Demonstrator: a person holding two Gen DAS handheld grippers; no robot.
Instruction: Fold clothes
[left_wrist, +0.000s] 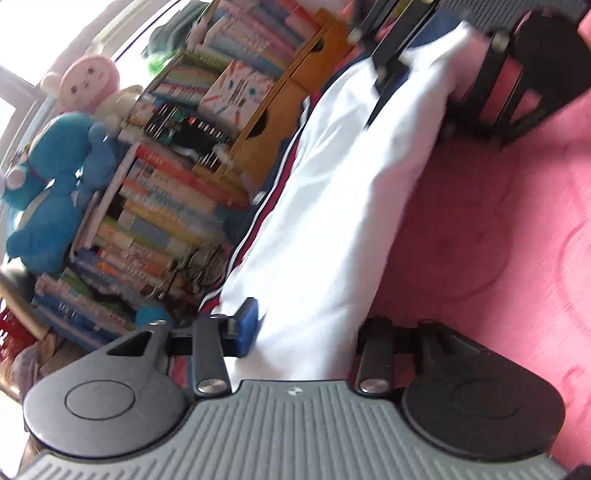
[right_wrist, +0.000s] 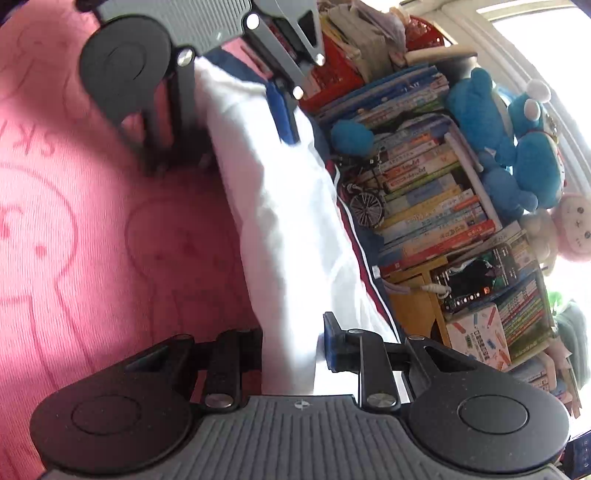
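Observation:
A white garment (left_wrist: 332, 206) with navy and red striped trim is stretched taut between my two grippers above a pink patterned cloth surface (left_wrist: 498, 221). My left gripper (left_wrist: 306, 332) is shut on one end of the garment; a blue pad (left_wrist: 247, 326) shows on one finger. The right gripper (left_wrist: 417, 55) grips the far end at the top of the left wrist view. In the right wrist view my right gripper (right_wrist: 291, 350) is shut on the white garment (right_wrist: 288, 221), and the left gripper (right_wrist: 240, 99) holds the far end.
A bookshelf packed with books (left_wrist: 177, 177) and an orange wooden box (left_wrist: 280, 122) stand beyond the garment. Blue and pink plush toys (left_wrist: 55, 177) sit beside the books. They also show in the right wrist view (right_wrist: 517, 147). The pink cloth (right_wrist: 92, 240) covers the surface.

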